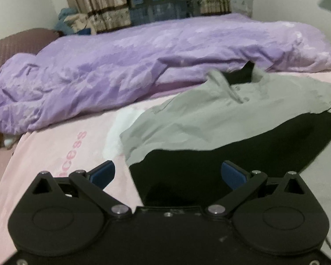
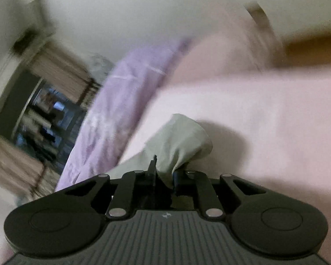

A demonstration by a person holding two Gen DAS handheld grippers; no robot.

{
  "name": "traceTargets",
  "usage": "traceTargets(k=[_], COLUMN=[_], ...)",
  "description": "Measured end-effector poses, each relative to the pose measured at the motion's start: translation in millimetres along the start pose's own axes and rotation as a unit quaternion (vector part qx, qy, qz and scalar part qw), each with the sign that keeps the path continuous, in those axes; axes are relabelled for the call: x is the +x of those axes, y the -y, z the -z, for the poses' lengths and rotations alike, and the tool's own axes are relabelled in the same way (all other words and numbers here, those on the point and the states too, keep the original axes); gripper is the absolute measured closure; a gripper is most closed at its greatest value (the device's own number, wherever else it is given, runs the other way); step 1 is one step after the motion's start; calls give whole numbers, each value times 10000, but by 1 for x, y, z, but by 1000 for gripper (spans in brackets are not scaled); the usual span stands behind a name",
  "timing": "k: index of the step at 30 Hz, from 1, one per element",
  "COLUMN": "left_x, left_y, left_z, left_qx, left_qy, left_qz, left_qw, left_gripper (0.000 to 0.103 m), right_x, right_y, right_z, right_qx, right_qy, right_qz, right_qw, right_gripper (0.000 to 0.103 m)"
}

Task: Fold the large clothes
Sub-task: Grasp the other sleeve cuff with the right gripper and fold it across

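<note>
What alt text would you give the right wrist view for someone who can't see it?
The right gripper is shut on a bunched fold of the grey shirt, above the pink bedsheet. A purple duvet lies beyond at left; the background is motion-blurred.

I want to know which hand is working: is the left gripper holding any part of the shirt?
No: the left gripper is wide open above the shirt, with no cloth between its blue fingers.
</note>
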State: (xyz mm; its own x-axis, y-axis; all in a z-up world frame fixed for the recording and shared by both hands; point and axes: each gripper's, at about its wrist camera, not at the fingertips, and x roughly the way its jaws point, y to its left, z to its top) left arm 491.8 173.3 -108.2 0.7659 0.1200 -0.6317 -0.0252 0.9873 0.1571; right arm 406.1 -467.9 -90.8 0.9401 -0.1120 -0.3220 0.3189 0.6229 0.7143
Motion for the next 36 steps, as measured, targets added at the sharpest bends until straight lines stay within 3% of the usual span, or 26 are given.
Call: traceTargets(k=[2, 4, 8, 9, 11, 13, 15, 18, 23, 27, 32, 36], left_x=[5, 9, 11, 10, 9, 7, 11, 12, 11, 10, 3, 5], left_y=[-1, -2, -1, -2, -7, -13, -16, -25, -41, -62, -88, -90], left_z=[3, 8, 17, 18, 20, 24, 25, 24, 35, 46, 57, 61], left_qx=[19, -40, -12, 22, -102, -442, -491, -728, -817, -952, -1231, -1192], left_qy=[-115, -190, -276, -277, -275, -291, -439, -530, -547, -623, -631, -719], left_qz=[-106, -179, -261, -274, -390, -784, -577, -329, -294, -380, -431, -419], left_qw=[9999, 9997, 9993, 9992, 9988, 9955, 9962, 9954, 9947, 9928, 9895, 9894], left_gripper=[0, 0, 0, 0, 0, 0, 0, 0, 0, 0, 0, 0], right_x=[-21, -50, -90, -97, -98, -89, -93, -118, -117, -101, -90, -49], right_y=[-43, -101, -215, -240, -274, -305, -328, -343, -342, -341, -372, -373], right_z=[2, 18, 89, 118, 160, 211, 259, 316, 354, 368, 395, 431], right_qx=[-782, -1735, -3479, -3692, -3878, -4179, -4593, -4415, -3774, -3793, -3797, -3818], right_qy=[236, 442, 608, 499, 172, -185, -505, -869, -1655, -1627, -1423, -2002], right_qz=[-161, -495, -967, -1036, -938, -895, -962, -1331, -1449, -1544, -1859, -1540], right_qw=[9965, 9826, 9305, 9222, 9168, 9039, 8816, 8831, 8995, 8977, 8950, 8890], right_gripper=[88, 88, 88, 88, 87, 88, 88, 88, 87, 85, 80, 76])
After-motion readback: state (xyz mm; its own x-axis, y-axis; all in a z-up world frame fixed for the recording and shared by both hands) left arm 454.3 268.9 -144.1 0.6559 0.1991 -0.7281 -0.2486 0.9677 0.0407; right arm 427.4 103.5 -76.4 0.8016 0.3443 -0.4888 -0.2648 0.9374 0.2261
